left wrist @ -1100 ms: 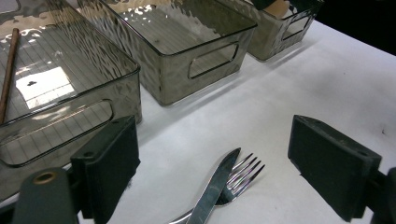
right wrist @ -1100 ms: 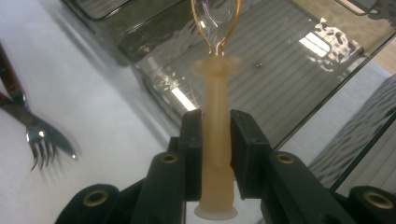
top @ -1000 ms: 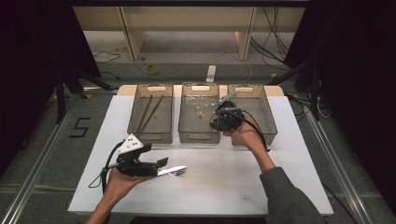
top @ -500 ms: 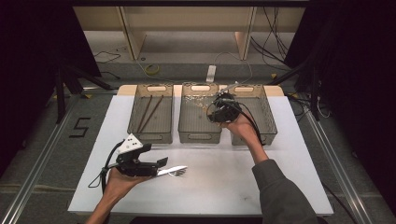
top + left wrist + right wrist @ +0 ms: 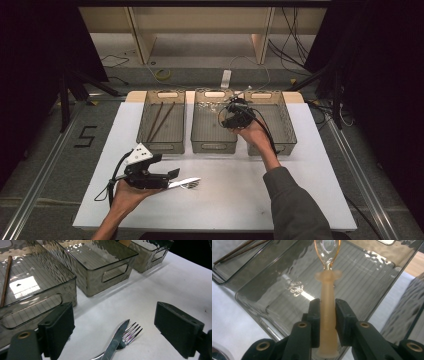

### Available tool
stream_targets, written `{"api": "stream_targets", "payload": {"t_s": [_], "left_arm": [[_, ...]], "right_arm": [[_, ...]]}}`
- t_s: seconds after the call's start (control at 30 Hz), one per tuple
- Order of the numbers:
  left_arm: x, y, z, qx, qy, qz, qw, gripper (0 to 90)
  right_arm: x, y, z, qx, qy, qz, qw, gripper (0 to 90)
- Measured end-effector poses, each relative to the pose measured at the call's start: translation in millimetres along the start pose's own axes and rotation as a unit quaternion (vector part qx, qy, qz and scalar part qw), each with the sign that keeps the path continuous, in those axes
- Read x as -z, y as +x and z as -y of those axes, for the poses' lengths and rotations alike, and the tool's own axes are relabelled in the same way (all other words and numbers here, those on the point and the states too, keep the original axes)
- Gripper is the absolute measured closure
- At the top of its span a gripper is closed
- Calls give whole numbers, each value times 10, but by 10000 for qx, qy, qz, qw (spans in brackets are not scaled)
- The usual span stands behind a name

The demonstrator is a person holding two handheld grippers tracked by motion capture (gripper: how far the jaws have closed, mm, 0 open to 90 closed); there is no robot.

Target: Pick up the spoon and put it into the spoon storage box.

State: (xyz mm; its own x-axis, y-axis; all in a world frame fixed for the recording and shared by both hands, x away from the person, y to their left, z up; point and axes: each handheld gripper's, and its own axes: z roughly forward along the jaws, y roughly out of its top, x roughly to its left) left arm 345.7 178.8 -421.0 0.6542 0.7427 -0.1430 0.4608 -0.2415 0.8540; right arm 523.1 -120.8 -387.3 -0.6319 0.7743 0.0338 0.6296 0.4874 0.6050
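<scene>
My right gripper [image 5: 327, 305] is shut on the peach-coloured handle of a spoon [image 5: 327, 322] with a clear bowl. It holds the spoon over the middle bin [image 5: 257, 305], bowl end pointing away. In the high view the right gripper [image 5: 231, 114] hovers above the far right part of that middle bin [image 5: 214, 148]. My left gripper [image 5: 174, 175] stands open and low near the table's front left. A steel knife [image 5: 113, 341] lies crossed over a fork [image 5: 131, 332] on the white table between its jaws, touching neither pad.
Three smoky plastic bins stand in a row at the back. The left bin [image 5: 161, 146] holds two brown chopsticks [image 5: 159, 120]. The right bin [image 5: 282, 127] sits beside the right hand. Some clear items lie at the middle bin's far end. Cables trail behind the table.
The right hand has carried the spoon a little to the left and farther back, from near the right bin's edge to over the middle bin. The left gripper has stayed still.
</scene>
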Motion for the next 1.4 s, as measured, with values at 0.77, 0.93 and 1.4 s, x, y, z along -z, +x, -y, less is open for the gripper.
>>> {"api": "stream_targets", "payload": {"t_s": [0.77, 0.93, 1.4], "left_arm": [[-5, 0, 2, 3, 16, -3, 10000, 156], [-7, -1, 3, 7, 24, -2, 10000, 156], [2, 52, 0, 81, 75, -14, 9999, 156]], "right_arm": [[-230, 101, -11, -29, 256, 51, 9997, 758], [-281, 116, -13, -18, 265, -55, 9996, 743], [-94, 103, 32, 15, 21, -244, 9997, 574]]}}
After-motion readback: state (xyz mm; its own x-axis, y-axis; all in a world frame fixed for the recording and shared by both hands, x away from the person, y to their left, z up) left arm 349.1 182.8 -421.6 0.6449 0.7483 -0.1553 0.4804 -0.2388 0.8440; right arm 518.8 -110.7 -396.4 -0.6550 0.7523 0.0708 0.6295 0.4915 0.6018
